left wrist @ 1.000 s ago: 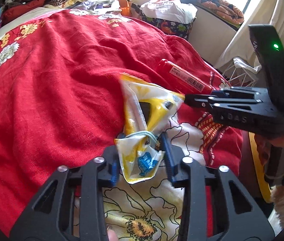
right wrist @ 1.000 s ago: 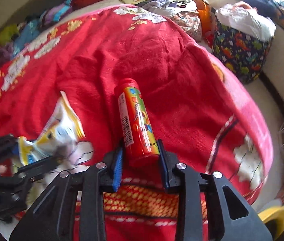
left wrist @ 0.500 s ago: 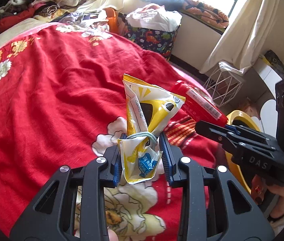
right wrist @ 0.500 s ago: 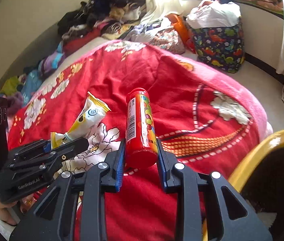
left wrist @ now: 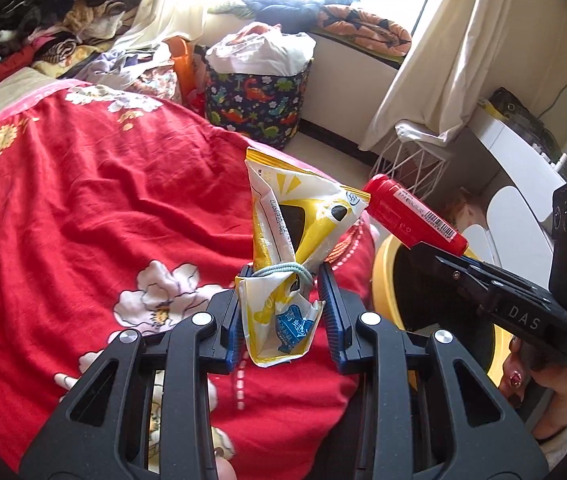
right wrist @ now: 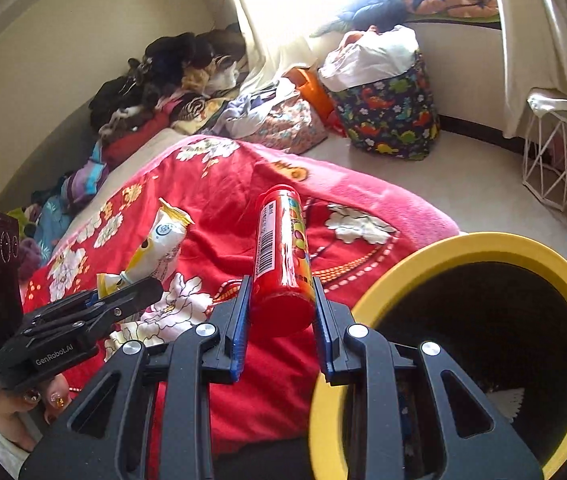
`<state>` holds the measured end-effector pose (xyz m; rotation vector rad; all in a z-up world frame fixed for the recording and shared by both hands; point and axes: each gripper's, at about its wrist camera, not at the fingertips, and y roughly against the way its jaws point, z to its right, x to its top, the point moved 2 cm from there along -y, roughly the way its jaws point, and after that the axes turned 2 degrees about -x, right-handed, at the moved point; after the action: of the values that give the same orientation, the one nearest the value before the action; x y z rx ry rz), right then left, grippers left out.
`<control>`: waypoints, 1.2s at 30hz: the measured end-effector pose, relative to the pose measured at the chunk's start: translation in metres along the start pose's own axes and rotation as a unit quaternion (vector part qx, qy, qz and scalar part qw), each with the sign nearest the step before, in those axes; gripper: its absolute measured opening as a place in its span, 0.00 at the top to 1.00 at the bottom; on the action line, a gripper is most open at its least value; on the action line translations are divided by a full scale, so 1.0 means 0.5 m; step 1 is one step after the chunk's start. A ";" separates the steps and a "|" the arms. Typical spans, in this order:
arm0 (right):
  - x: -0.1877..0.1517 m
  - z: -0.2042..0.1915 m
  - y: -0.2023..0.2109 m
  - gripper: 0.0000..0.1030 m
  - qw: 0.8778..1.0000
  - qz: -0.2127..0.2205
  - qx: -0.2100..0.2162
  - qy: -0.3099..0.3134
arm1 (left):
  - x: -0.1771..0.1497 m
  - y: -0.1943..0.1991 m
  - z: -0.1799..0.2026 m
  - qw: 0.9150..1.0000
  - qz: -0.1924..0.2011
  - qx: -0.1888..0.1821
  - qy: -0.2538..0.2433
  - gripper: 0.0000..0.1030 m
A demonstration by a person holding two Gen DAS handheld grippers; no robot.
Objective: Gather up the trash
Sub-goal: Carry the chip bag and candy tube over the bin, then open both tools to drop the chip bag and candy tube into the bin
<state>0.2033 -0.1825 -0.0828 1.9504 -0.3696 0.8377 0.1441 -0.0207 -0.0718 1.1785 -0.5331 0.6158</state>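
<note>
My left gripper [left wrist: 281, 312] is shut on a crumpled yellow and white snack wrapper [left wrist: 291, 232] tied with a pale elastic band, held above the red floral blanket [left wrist: 83, 216]. My right gripper [right wrist: 281, 308] is shut on a red candy tube [right wrist: 283, 248] with a barcode, its cap pointing away. A yellow-rimmed bin [right wrist: 479, 244] with a dark inside stands just right of the tube, beside the bed. In the left wrist view the tube [left wrist: 415, 216] and the bin's rim [left wrist: 383, 256] show at the right. The wrapper [right wrist: 155, 248] and left gripper [right wrist: 123, 296] appear at the left of the right wrist view.
A dinosaur-print basket [right wrist: 391, 112] stuffed with white bags stands on the floor by the window. A white wire stand [right wrist: 555, 160] sits under the curtain [left wrist: 443, 48]. Piled clothes [right wrist: 171, 76] crowd the bed's far end. A person's hand [left wrist: 539, 380] holds the right gripper.
Both grippers lifted their items off the blanket and swung right toward the bed's edge. The yellow bin has come into view, now close beside the tube.
</note>
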 end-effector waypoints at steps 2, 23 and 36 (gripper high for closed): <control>-0.004 0.016 0.015 0.74 1.000 0.005 -0.004 -0.009 | 0.003 0.001 0.011 1.000 0.001 -0.004 -0.005 0.75; -0.099 0.174 0.138 0.74 0.992 0.012 -0.085 -0.090 | -0.025 -0.052 0.199 0.993 -0.030 -0.075 -0.090 0.74; -0.152 0.174 0.250 0.23 0.981 0.082 -0.155 -0.079 | -0.036 -0.020 0.231 0.991 0.020 -0.070 -0.108 0.16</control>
<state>0.1129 -0.3266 -0.0815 1.7145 -0.7201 0.6843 0.1308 -0.1364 -0.0565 1.1086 -0.7734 0.4782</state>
